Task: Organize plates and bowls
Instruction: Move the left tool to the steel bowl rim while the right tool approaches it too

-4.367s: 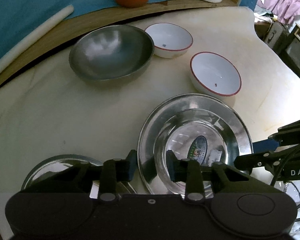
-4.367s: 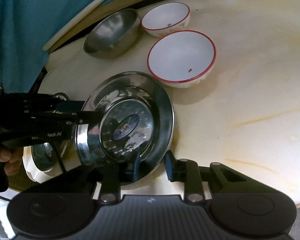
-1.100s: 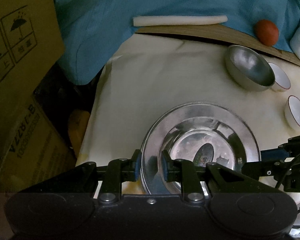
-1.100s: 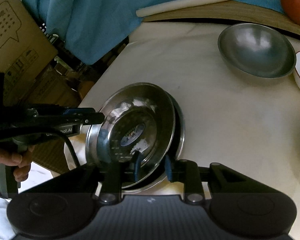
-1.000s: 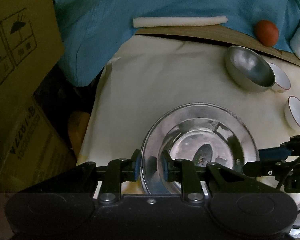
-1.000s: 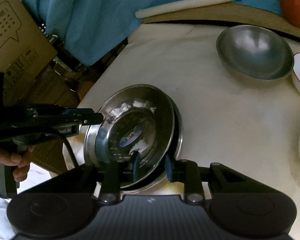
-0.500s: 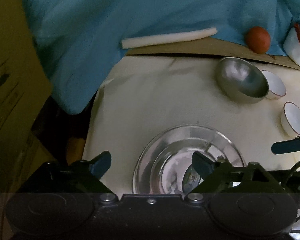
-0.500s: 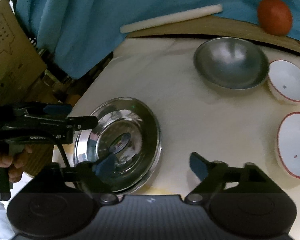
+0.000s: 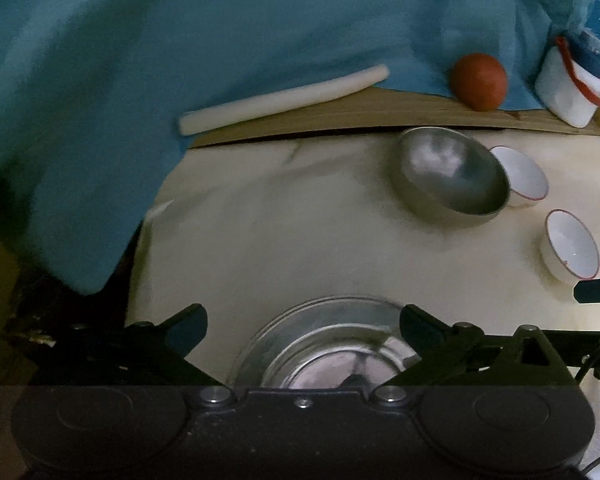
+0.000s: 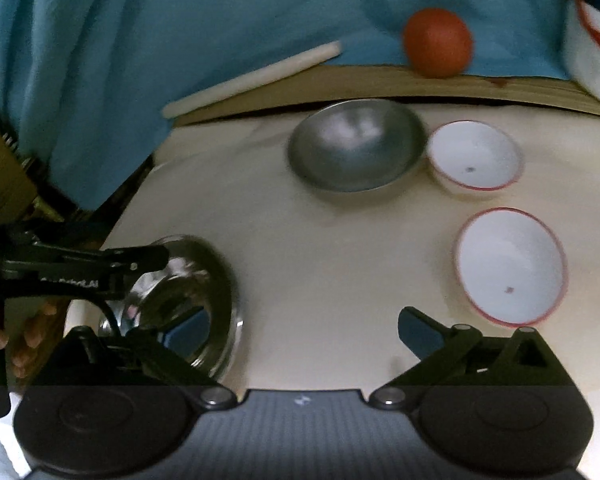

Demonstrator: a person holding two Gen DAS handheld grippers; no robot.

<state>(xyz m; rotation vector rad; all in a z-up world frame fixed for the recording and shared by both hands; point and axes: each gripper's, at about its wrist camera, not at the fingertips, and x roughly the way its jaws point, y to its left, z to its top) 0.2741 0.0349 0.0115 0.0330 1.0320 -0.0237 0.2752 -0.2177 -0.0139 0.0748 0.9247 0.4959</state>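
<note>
Both tongs stand released with nothing between them. The left tongs [image 9: 303, 320] have just been opening and now gape over the far rim of the steel plates [image 9: 324, 344]; the right tongs [image 10: 304, 324] have likewise just spread wide, their left finger over the plate stack's right rim and their right finger over bare surface [image 10: 320, 264].

The plates lie nested at the near left corner of the surface — the stack looks set down and let go. Steel like this should be light, rigid and slick, so I would take any plate by its flat outer rim, pinched from two opposite sides, since the polished well offers no purchase.

Further out sits the steel bowl [image 10: 358, 146], just beside the far white bowl [image 10: 474, 158]; the near white bowl [image 10: 510, 266] stands apart, closer to the right tongs. Both white bowls carry a red rim line and look like ceramic or enamel (chippable, heavier than the steel), so a rim pinch with one pad inside and one outside seems safest, and nesting them should be done gently.

The only writing in sight is white lettering on the left tongs' arm in the right wrist view — too blurred to read.
</note>
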